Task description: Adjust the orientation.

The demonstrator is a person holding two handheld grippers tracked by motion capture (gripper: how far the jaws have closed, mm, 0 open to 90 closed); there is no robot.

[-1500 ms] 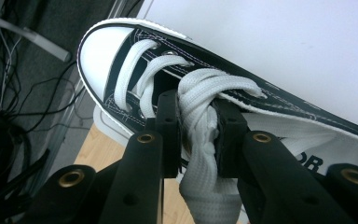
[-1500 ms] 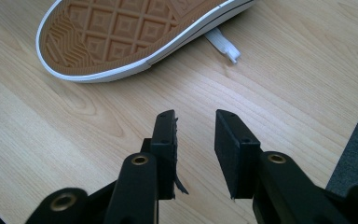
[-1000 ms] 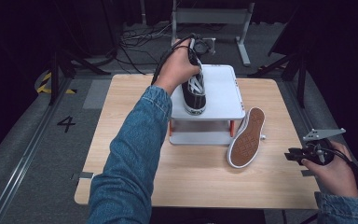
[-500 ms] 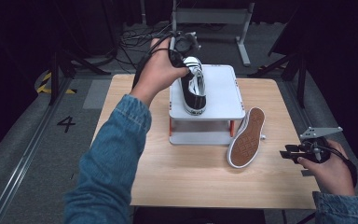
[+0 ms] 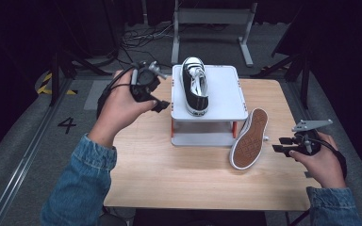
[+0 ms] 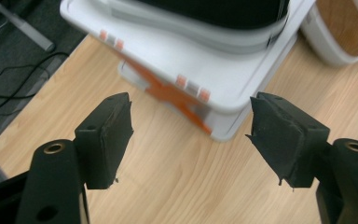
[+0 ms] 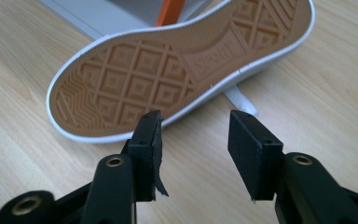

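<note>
Since the earlier high view, the left gripper (image 5: 147, 87) had let go of the black canvas sneaker with white laces and a white rubber toe cap (image 5: 194, 85) and drawn back to the left of centre, off the edge of the white raised platform with orange legs (image 5: 226, 101). That sneaker stood upright on the platform's left half, toe toward the top of the frame. In the left gripper view the jaws stood wide apart with nothing between them, and the platform's corner (image 6: 223, 98) lay just ahead.

A second sneaker, lying on its side with its tan patterned rubber sole (image 5: 248, 139) showing, leaned against the platform's lower right leg on the light wooden table (image 5: 169, 179). The right gripper (image 5: 287, 144) hung at the lower right of the high view, jaws parted and empty, pointed at that sole's heel end (image 7: 116, 93).

Judging by this, the next step was picking up the second sneaker. A good grasp would probably take the white sole rim or the canvas side, not the flat sole, and lift it clear of the leg before turning it upright onto the platform's free right half.
</note>
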